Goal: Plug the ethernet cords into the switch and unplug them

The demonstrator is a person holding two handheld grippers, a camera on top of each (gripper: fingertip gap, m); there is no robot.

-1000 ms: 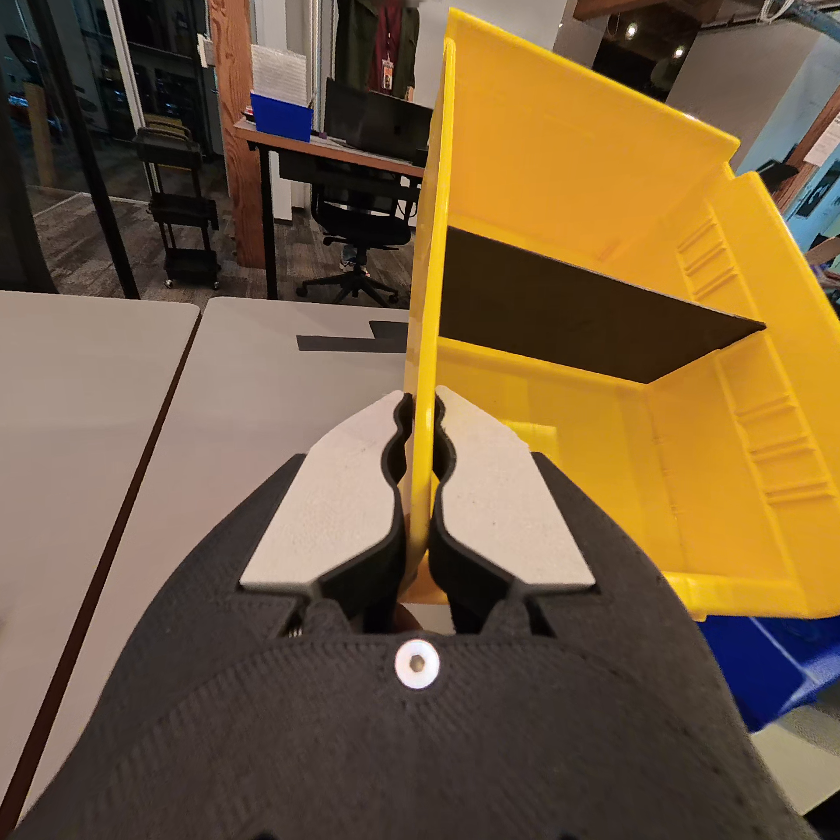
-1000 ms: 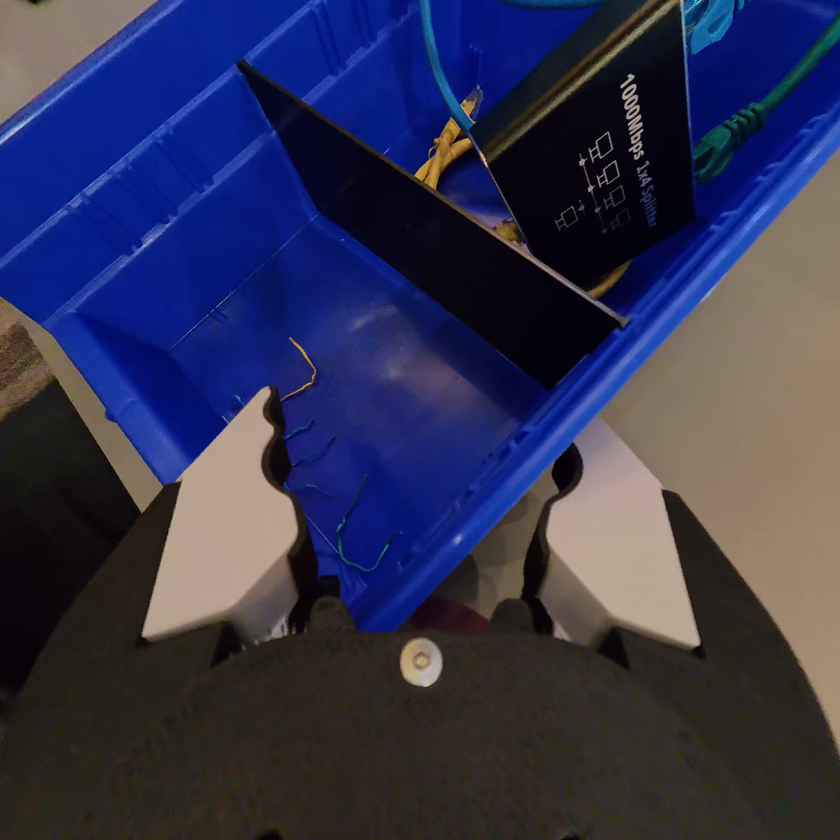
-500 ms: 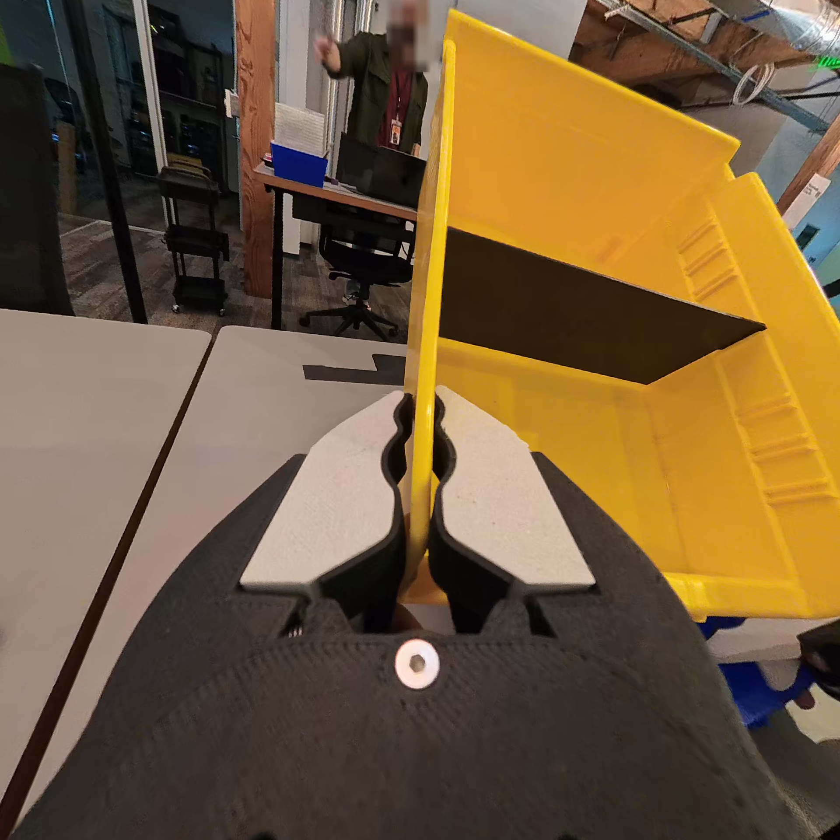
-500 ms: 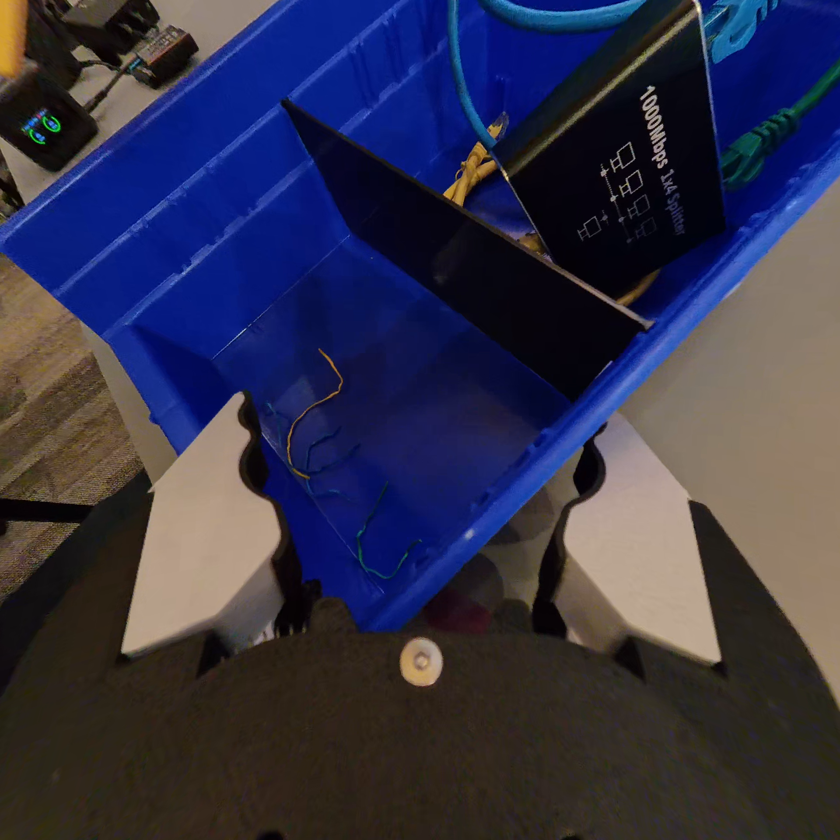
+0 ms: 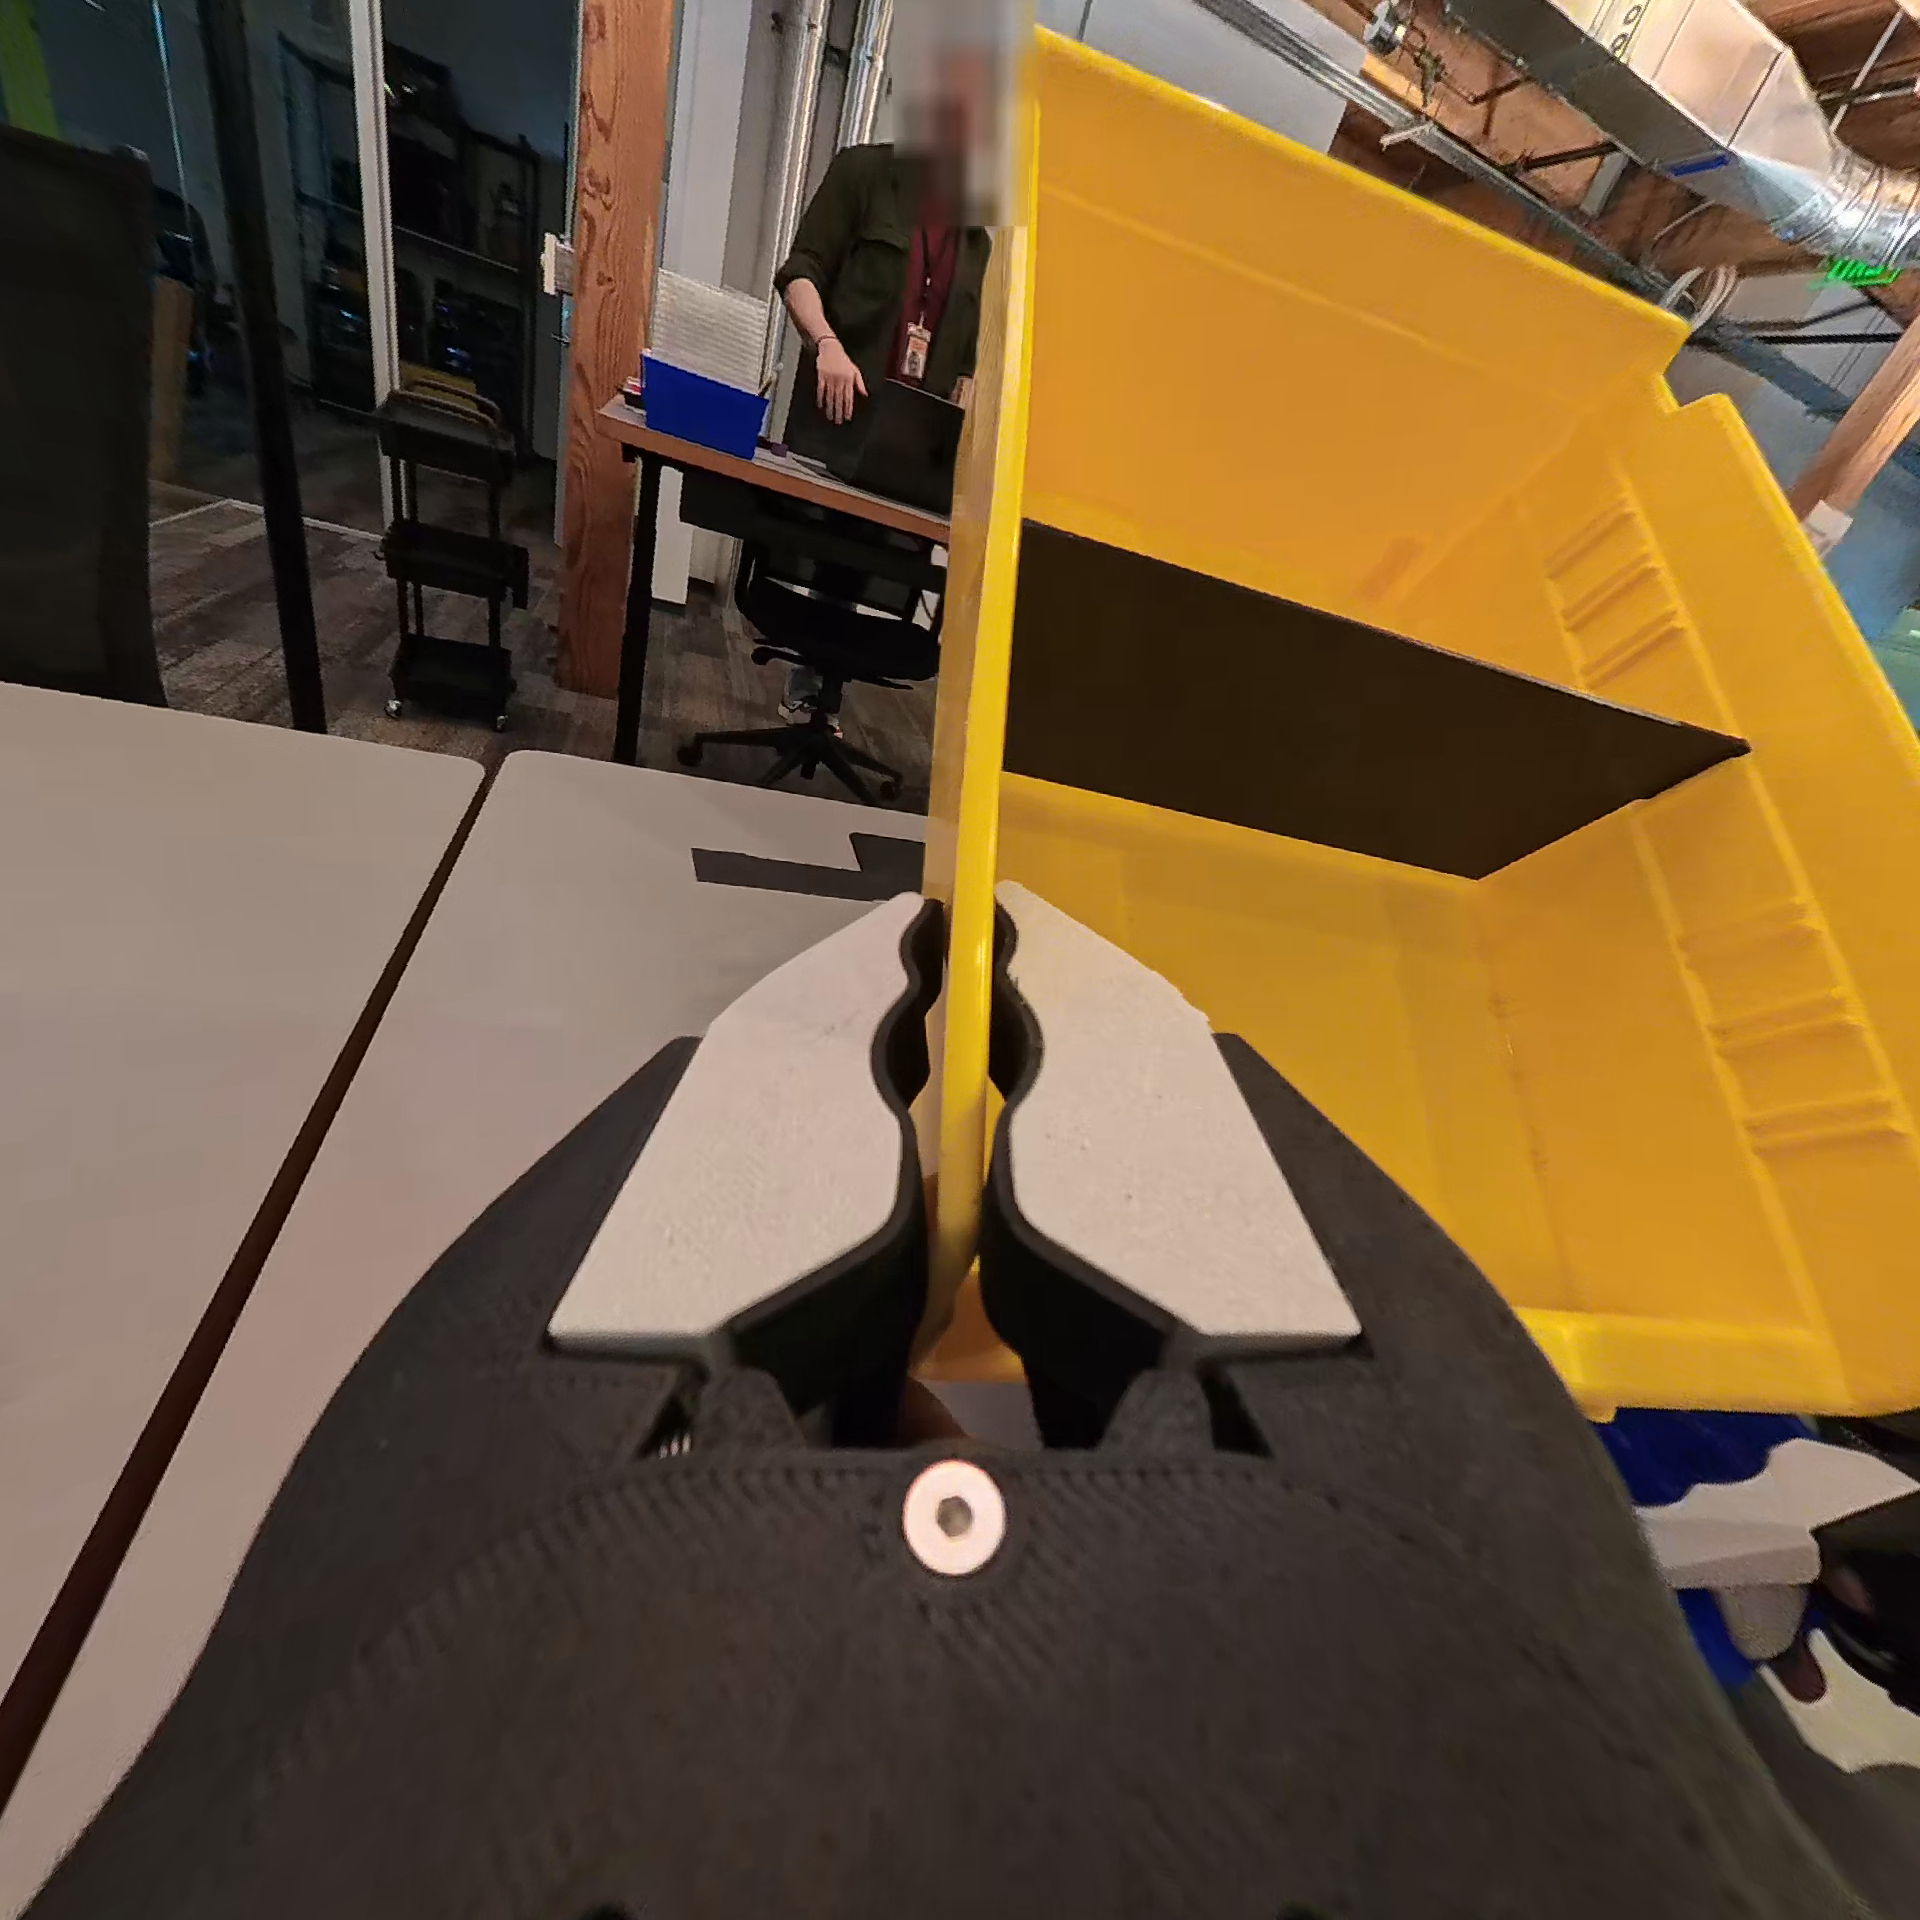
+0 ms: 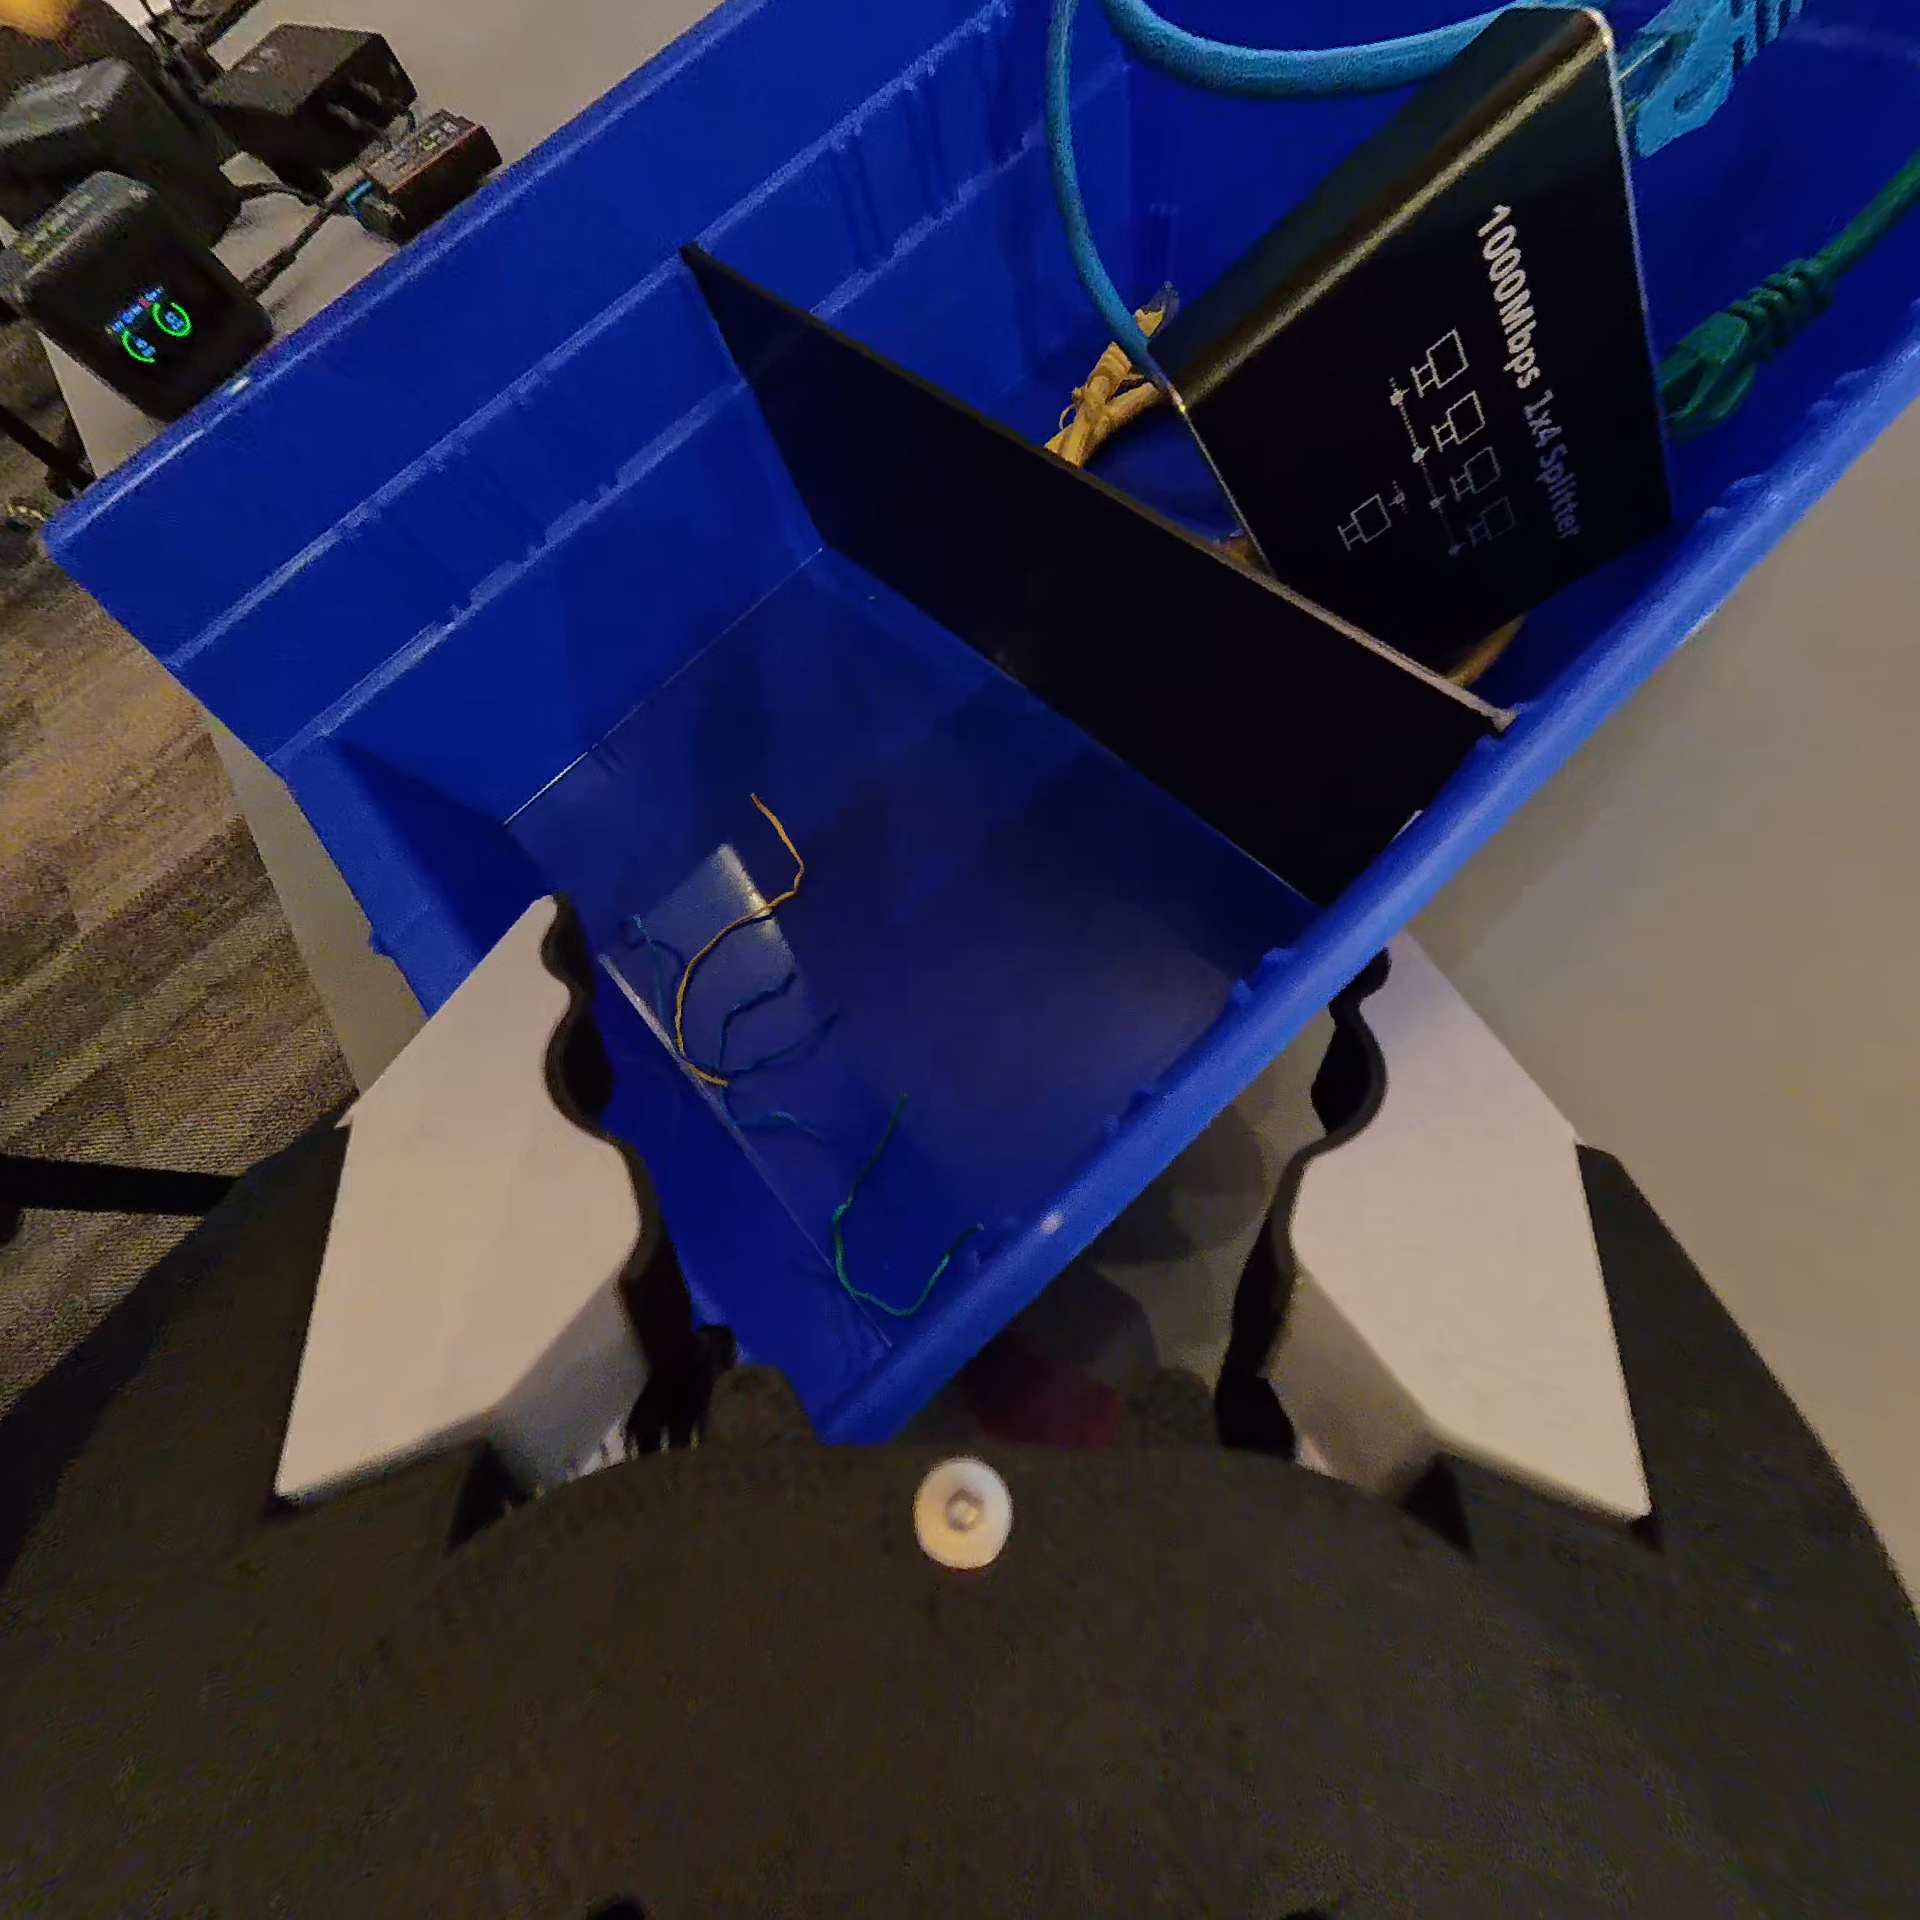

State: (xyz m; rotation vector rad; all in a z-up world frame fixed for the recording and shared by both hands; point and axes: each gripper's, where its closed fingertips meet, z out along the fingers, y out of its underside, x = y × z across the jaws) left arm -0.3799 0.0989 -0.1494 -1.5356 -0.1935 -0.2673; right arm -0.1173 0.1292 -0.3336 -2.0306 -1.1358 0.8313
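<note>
Since a second ago: tilting higher in the left wrist view, bringing more ceiling and a standing person into sight; pulling back in the right wrist view, showing more of the blue bin and black devices beyond its far wall.

Left gripper clenched on the side wall of the yellow bin, holding it tipped on edge. Right gripper released, fingers wide, straddling the blue bin's near corner.

Inside the blue bin, past its black divider: the black switch leaning up, with blue cord, green cord and yellow cord around it. Before the divider: only loose wire scraps.

Probably still clearing bins, no plugging begun. Doing it well: setting the yellow bin well clear of the blue bin, then reaching past the divider with open fingers, taking one cord just behind its plug, steadying the switch before pushing.
</note>
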